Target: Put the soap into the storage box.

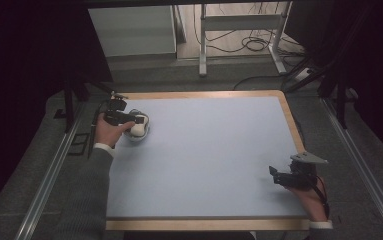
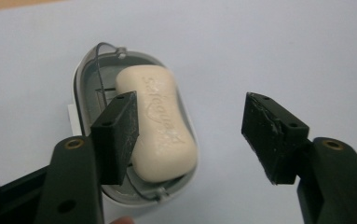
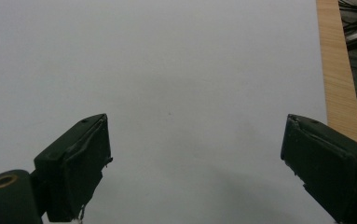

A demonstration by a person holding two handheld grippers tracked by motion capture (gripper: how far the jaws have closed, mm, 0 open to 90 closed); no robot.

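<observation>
A cream bar of soap (image 2: 160,123) with embossed lettering lies in a grey oval soap dish (image 2: 88,84) at the table's far left; in the high view the soap (image 1: 138,128) shows pale beside my left hand. My left gripper (image 2: 192,135) is open above it, its left jaw over the dish's edge and its right jaw over bare table. My left gripper (image 1: 138,120) sits at the dish in the high view. My right gripper (image 1: 274,176) rests near the table's front right corner, open, with nothing between its jaws (image 3: 195,163).
The light blue table top (image 1: 209,150) has a wooden rim (image 1: 289,120). Metal rails run along both sides of the table. Behind it stand a white desk frame (image 1: 239,30) and loose cables on the floor.
</observation>
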